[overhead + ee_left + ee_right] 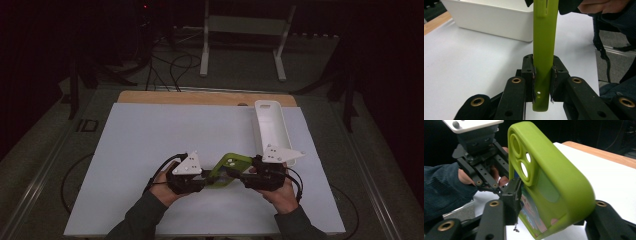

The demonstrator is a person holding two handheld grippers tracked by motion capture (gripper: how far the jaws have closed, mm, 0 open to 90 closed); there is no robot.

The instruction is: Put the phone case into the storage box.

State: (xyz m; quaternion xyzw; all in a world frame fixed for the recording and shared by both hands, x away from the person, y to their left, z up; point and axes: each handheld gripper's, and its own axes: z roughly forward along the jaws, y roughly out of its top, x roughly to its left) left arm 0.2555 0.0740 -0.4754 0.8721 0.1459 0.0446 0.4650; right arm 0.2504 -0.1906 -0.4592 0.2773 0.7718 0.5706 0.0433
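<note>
Green rubbery phone case (227, 170), round-cornered, clamped between left tongs (204, 179) and right tongs (243, 178)

white bin (270, 129) (long, open-topped) on white tabletop (150, 145).

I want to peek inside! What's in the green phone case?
Through the green phone case, something colourful sits inside, maybe a printed card. Most of it is covered by the case and the right gripper, so it can't be identified. The camera holes are see-through.
</note>
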